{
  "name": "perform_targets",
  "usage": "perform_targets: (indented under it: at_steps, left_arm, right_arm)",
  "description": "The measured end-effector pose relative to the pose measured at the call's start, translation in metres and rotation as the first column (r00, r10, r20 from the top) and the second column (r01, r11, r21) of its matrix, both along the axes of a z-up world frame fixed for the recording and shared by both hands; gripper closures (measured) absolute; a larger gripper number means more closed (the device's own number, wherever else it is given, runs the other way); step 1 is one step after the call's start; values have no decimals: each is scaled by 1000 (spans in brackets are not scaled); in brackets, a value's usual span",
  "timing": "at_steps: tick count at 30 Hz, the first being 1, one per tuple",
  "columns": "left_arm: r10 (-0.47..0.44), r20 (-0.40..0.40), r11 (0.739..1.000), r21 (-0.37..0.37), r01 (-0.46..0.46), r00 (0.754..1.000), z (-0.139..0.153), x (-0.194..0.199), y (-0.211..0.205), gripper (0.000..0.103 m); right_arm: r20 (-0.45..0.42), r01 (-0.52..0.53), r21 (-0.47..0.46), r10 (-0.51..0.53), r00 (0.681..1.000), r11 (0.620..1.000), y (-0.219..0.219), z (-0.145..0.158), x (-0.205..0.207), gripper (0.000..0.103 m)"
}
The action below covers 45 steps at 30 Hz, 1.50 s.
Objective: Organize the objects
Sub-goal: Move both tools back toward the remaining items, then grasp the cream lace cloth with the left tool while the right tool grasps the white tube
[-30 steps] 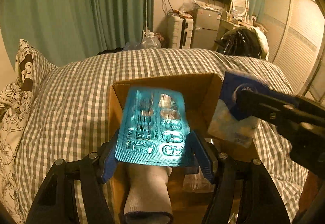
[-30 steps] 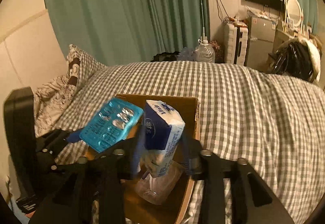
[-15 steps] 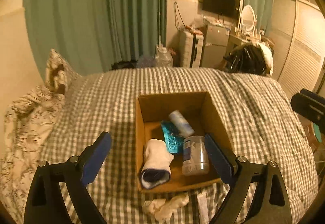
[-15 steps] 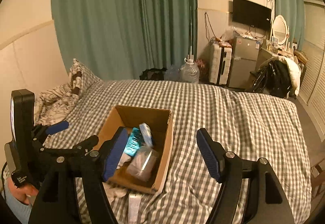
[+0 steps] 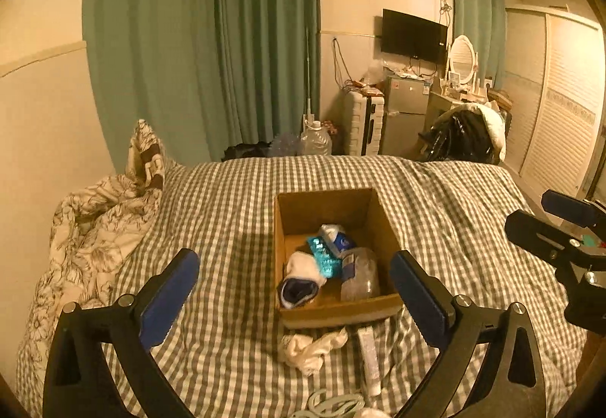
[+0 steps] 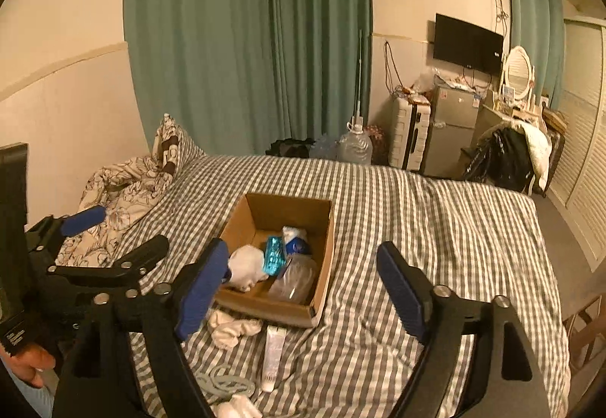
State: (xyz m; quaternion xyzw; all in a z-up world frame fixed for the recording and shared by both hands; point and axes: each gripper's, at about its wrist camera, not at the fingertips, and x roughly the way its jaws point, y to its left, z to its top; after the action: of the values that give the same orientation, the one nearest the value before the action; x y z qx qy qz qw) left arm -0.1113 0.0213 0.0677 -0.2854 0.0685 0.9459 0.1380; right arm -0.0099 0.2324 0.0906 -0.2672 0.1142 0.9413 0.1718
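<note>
Both the left gripper (image 5: 293, 289) and right gripper (image 6: 303, 279) hang wide open, fingers empty. At six o'clock on the bed (image 5: 227, 213) lie a white tube (image 5: 369, 353) and crumpled sock (image 5: 312, 344). Approach the tube crosswise, pinching mid-body. Beyond, the cardboard box (image 5: 329, 202) holds earlier items.

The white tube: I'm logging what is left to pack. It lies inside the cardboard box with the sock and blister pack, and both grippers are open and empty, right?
Not quite. The white tube lies outside the cardboard box, on the checked bedspread just in front of it, as the right wrist view shows. The sock and blister pack are inside, and the left gripper and right gripper are open and empty.
</note>
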Motion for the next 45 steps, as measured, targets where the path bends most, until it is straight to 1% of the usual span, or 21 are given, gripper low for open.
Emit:
perform_targets:
  at_steps: [1,6,13,18,21,23,27,29,30,31,32,33,34,35,37,41,43,44,45]
  left_arm:
    - [-3,6,1000,4,3,1000,-5,3,-2,0]
    - [21,32,1000,-17,-20,999,-29,3,-12,0]
    - [41,100,997,-66,-34,994,-83,-11,-15,0]
    - [53,153,994,-104,-37,987,-122,-23,-15,0]
    - [56,183,993,-111,-36,982,-142,-29,-16,0]
    - [57,217,993,-111,-33,974,-161,-32,-17,0]
    - [47,262,991,-132,-12,964,-191,-36,-14,0]
    - [37,280,990,-142,3,959,-201,-38,-11,0]
    - [32,293,989,-145,12,956,-208,-40,-9,0]
    - [27,302,989,-145,17,953,-212,-41,-8,0]
    - [24,310,990,-143,22,950,-215,-43,-7,0]
    - [19,319,990,-139,27,947,-219,-46,-6,0]
    - [15,323,990,-137,31,946,-221,-48,-5,0]
    - [11,327,990,-134,34,945,-224,-51,-5,0]
    - [3,333,990,-133,44,943,-230,-55,0,0]
    - [-16,348,989,-131,66,937,-245,-64,7,0]
    - [-27,350,989,-130,77,936,-249,-66,9,4]
    - [-33,351,989,-126,83,936,-251,-66,10,12]
    - [-49,359,988,-117,97,932,-253,-67,11,25]
  right_arm:
    - [7,0,-1,0,1000,1000,-2,-5,1,13]
    - [58,8,-4,-8,998,1000,-8,-34,-5,9]
    - [149,14,-41,-8,989,999,-10,-91,-26,9]
    - [226,14,-69,2,974,997,-10,-135,-42,9]
    - [268,10,-83,13,963,997,-12,-160,-51,9]
    - [295,6,-94,22,955,996,-13,-175,-56,9]
    - [354,-5,-129,50,934,992,-15,-207,-66,9]
    - [379,-5,-145,61,923,989,-14,-221,-71,9]
    - [388,-4,-157,65,919,988,-14,-227,-72,11]
    - [396,-2,-171,71,915,985,-13,-232,-74,17]
    - [404,-3,-187,79,911,982,-12,-237,-76,20]
    - [408,-3,-198,85,909,980,-11,-241,-77,27]
    - [413,-3,-205,90,906,979,-11,-244,-79,31]
    - [418,-7,-211,97,903,977,-12,-247,-81,33]
    - [429,-15,-222,111,896,975,-13,-252,-85,44]
    - [448,-26,-234,131,884,972,-15,-261,-92,52]
    - [461,-33,-235,141,876,971,-16,-265,-96,60]
    - [465,-36,-237,146,873,971,-16,-267,-98,62]
    - [471,-40,-238,151,869,971,-17,-269,-100,66]
